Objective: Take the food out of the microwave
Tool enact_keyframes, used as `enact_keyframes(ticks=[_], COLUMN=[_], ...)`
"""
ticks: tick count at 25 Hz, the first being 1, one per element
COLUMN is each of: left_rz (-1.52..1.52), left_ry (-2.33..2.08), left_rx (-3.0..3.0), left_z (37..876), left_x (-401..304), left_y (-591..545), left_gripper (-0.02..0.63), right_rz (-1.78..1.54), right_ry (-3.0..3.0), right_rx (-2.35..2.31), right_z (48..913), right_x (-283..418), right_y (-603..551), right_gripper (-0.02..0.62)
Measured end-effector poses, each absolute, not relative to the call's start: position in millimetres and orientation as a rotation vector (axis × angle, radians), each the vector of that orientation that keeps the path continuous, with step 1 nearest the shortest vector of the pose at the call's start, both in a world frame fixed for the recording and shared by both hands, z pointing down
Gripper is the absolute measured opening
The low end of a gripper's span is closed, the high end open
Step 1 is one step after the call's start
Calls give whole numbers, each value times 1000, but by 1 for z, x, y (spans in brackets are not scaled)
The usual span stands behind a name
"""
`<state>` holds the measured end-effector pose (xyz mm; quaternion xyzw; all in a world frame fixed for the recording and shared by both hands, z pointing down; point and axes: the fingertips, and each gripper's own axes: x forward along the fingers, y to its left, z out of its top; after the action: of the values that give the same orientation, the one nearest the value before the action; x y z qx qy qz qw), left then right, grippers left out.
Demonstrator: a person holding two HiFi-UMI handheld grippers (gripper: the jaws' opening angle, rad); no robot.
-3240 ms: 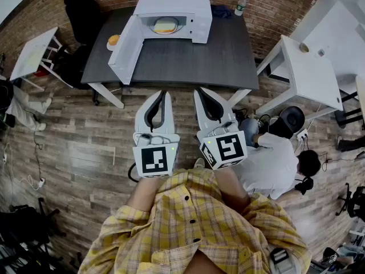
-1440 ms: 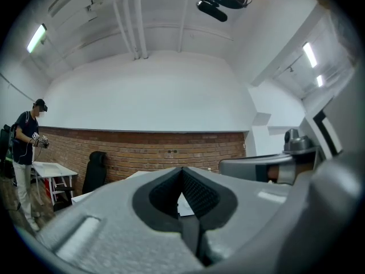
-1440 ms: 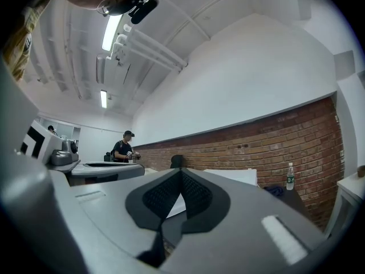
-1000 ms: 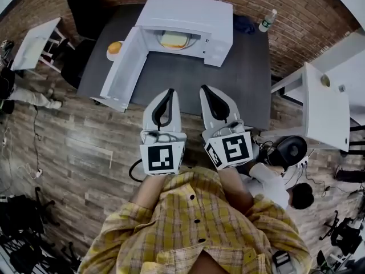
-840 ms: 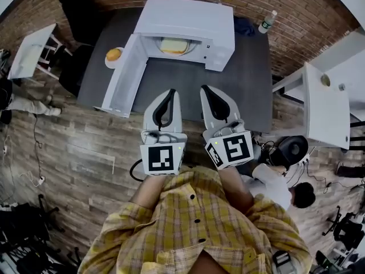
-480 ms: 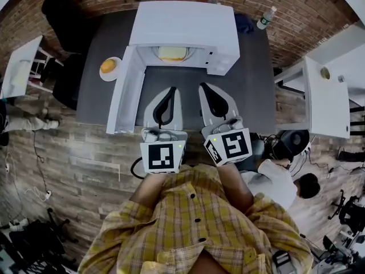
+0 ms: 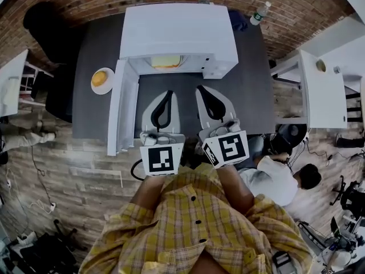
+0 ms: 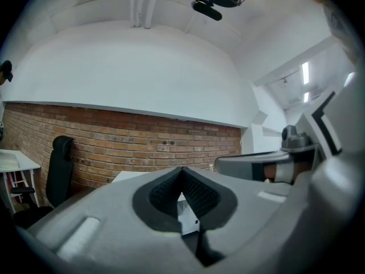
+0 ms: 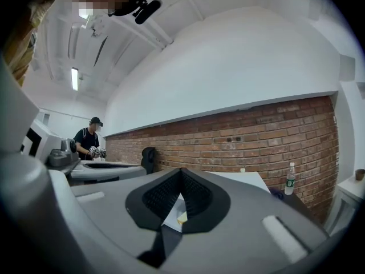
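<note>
A white microwave (image 7: 177, 36) stands at the back of a dark table (image 7: 251, 90), its door (image 7: 121, 116) swung open to the left. Inside, yellow food (image 7: 165, 61) lies on a plate; it also shows as a yellow sliver (image 9: 181, 217) in the right gripper view. My left gripper (image 7: 166, 93) and right gripper (image 7: 201, 88) hover side by side over the table, just in front of the oven's opening and apart from it. Both are shut and empty, tips meeting in the left gripper view (image 8: 182, 170) and the right gripper view (image 9: 181, 170).
A small plate with an orange item (image 7: 102, 79) sits on the table left of the door. Two bottles (image 7: 260, 13) stand behind the microwave by the brick wall. A black chair (image 7: 43, 24) is at far left, a white table (image 7: 322, 84) and a seated person (image 7: 285, 173) at right.
Both grippers, still shut, have moved forward from over the floor to over the table, close to the open microwave. The door now points straight toward me.
</note>
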<state>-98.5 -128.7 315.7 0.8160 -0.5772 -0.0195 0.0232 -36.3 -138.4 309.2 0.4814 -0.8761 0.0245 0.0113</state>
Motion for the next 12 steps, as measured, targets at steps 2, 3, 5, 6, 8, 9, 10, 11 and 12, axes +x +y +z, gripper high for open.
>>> enact_keyframes(ticks=[2, 3, 5, 6, 8, 9, 10, 11, 12], left_rz=[-40, -37, -30, -20, 13, 31, 39, 38, 36], left_ry=[-1774, -1771, -1774, -1776, -1771, -1759, -1747, -1741, -1742], left_rx=[2521, 2518, 2506, 2495, 2480, 2471, 2459, 2447, 2438], left_z=[324, 328, 335, 339, 349, 355, 360, 365, 368], left_x=[-94, -92, -90, -89, -88, -87, -86, -85, -84], left_y=[-139, -144, -153, -157, -165, -168, -171, -175, -179], left_gripper=[-2, -1, 0, 0, -1, 0, 0, 0, 0], right_rz=[77, 79, 85, 93, 118, 126, 129, 131, 135], right_ry=[-2735, -2734, -2729, -2727, -2729, -2728, -2726, -2724, -2722], right_rx=[1486, 1484, 1480, 1476, 1467, 1464, 1461, 1459, 1456], right_z=[314, 317, 324, 328, 337, 340, 343, 346, 349], right_x=[-37, -36, -32, -30, -27, -25, -23, -21, -19], right_y=[-148, -152, -159, -162, -169, -171, -172, -174, -177], right_gripper=[3, 3, 3, 3, 3, 3, 3, 3, 3])
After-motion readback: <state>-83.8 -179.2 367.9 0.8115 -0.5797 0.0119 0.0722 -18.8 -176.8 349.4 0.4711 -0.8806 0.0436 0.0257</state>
